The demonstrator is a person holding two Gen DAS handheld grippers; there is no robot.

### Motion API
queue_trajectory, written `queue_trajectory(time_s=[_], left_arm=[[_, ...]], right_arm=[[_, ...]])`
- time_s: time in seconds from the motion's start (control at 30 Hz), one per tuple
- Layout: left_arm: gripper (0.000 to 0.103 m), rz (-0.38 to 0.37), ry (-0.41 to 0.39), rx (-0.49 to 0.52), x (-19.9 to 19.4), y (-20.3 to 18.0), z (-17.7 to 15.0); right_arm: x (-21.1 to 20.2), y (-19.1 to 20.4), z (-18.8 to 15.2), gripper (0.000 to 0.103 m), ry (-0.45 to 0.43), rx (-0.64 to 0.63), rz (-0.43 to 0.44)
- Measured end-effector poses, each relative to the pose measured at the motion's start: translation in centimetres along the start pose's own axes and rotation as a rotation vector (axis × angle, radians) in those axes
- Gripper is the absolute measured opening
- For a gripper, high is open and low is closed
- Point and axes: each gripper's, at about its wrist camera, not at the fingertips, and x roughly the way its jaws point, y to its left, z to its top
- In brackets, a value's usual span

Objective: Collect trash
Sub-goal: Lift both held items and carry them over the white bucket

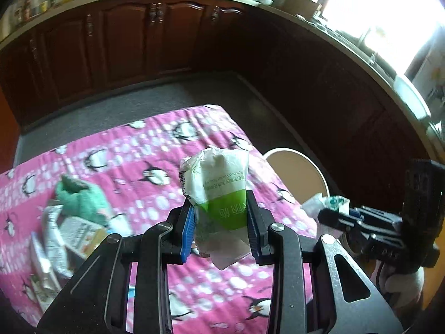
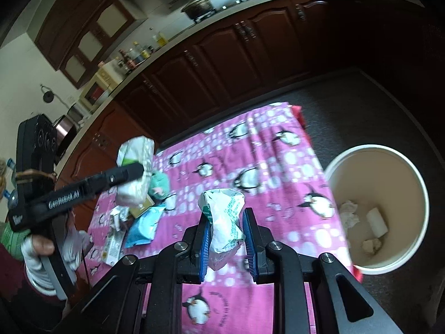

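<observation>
My left gripper (image 1: pixel 219 214) is shut on a white and green tissue pack (image 1: pixel 219 183) and holds it above the pink penguin tablecloth (image 1: pixel 155 144). It also shows in the right wrist view (image 2: pixel 136 172), with the pack (image 2: pixel 136 153) in it. My right gripper (image 2: pixel 225 231) is shut on a crumpled white and green wrapper (image 2: pixel 225 217), above the cloth (image 2: pixel 278 144). In the left wrist view the right gripper (image 1: pixel 331 214) shows at the right with the wrapper (image 1: pixel 328 201). A cream waste bin (image 2: pixel 417 183) stands on the floor right of the table, with a few paper scraps (image 2: pixel 350 214) inside.
More trash lies at the table's left: a teal cloth (image 1: pixel 80 197), a small carton (image 1: pixel 80 233), foil packets (image 1: pixel 44 261) and a blue packet (image 2: pixel 144 228). Dark wooden cabinets (image 1: pixel 125 39) under a cluttered counter run along the back and right. The bin's rim (image 1: pixel 294 153) shows beside the table.
</observation>
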Motion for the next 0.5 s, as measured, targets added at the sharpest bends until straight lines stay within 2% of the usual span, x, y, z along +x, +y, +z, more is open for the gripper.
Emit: queue_trajectory(time_s=[0.33, 0.5], left_arm=[[0.03, -0.095, 0.088, 0.053, 5.7, -6.0, -0.2], [0.03, -0.144, 0.139, 0.045, 9.3, -8.3, -0.5]], right_arm=[[-1.7, -6.2, -0.6, 0.021, -0.002, 0.094, -0.11], [-2.5, -9.8, -1.1, 0.021, -0.001, 0.155, -0.172]])
